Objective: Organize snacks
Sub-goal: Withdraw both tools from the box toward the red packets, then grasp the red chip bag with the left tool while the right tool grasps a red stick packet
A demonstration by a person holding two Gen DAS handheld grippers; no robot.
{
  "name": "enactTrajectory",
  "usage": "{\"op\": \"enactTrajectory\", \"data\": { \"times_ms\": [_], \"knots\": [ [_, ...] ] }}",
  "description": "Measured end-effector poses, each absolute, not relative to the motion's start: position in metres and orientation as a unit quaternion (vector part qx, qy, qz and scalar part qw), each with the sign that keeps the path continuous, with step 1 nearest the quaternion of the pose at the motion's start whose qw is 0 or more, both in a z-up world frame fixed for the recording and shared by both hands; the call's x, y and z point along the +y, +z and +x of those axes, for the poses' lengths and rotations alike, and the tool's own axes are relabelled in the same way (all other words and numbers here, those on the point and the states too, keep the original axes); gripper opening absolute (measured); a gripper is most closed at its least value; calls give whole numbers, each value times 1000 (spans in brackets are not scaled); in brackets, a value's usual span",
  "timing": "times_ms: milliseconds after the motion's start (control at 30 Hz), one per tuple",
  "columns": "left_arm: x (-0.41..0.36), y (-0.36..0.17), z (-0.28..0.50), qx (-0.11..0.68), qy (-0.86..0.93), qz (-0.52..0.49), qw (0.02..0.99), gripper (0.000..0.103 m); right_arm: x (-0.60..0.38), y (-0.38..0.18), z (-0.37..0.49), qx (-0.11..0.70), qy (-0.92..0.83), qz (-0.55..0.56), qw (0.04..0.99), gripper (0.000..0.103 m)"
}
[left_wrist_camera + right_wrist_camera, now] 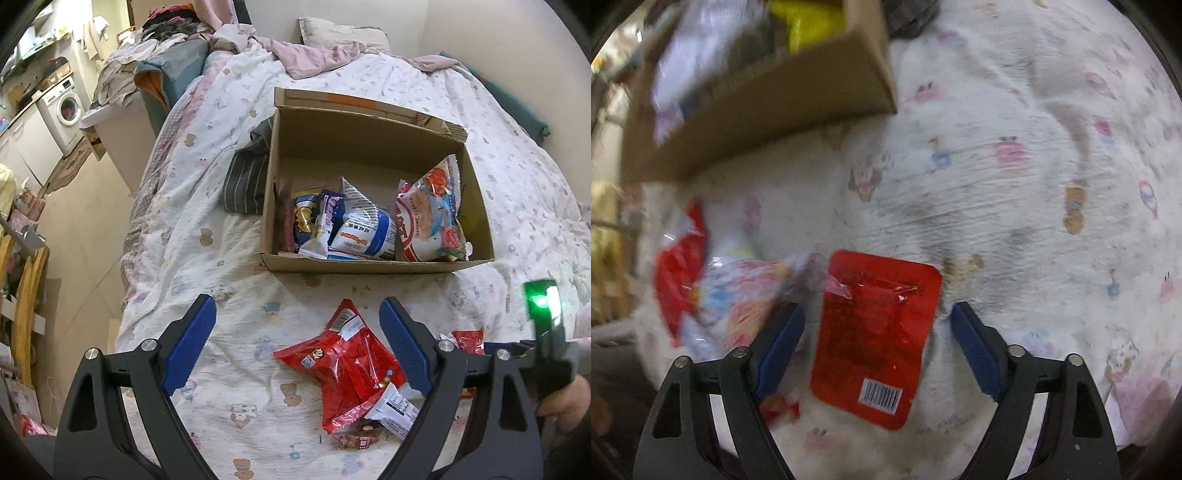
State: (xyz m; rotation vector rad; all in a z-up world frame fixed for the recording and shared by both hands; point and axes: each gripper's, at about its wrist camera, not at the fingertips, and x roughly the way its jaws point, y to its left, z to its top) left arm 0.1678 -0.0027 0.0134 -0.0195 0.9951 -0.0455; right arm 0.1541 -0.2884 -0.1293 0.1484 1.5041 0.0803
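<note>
Right gripper point(877, 325): jaws spread wide, low centre of the right wrist view; nothing pinched.
Flat red packet point(875, 336): lies on the quilt between the blue pads, barcode end toward the camera; gap visible on both sides.
Left gripper point(297, 334): jaws spread wide at the bottom of the left wrist view, empty, above the quilt.
Crinkled red bag point(347, 363): on the quilt, lower centre of the left view, just beside the right-hand pad; small wrapped snacks lie at its lower edge.
Cardboard box point(373, 264): open, centre of the left view, beyond the red bag; blurred at upper left in the right view.
Box contents: several snack bags point(430, 218) stand along its near wall.
Quilt point(229, 258): white, cartoon-printed, covering the bed under everything.
Striped cloth point(245, 181): folded against the box's left wall.
</note>
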Motion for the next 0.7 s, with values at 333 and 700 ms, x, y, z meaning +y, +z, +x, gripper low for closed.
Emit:
{"op": "enactTrajectory", "data": {
  "times_ms": [333, 700],
  "knots": [
    [5, 5, 172, 494, -7, -20, 869, 88, -275, -122, 138, 658, 43, -8, 752, 49],
    [2, -40, 182, 577, -1, -71, 813, 88, -313, -75, 122, 598, 82, 95, 792, 9]
  ]
}}
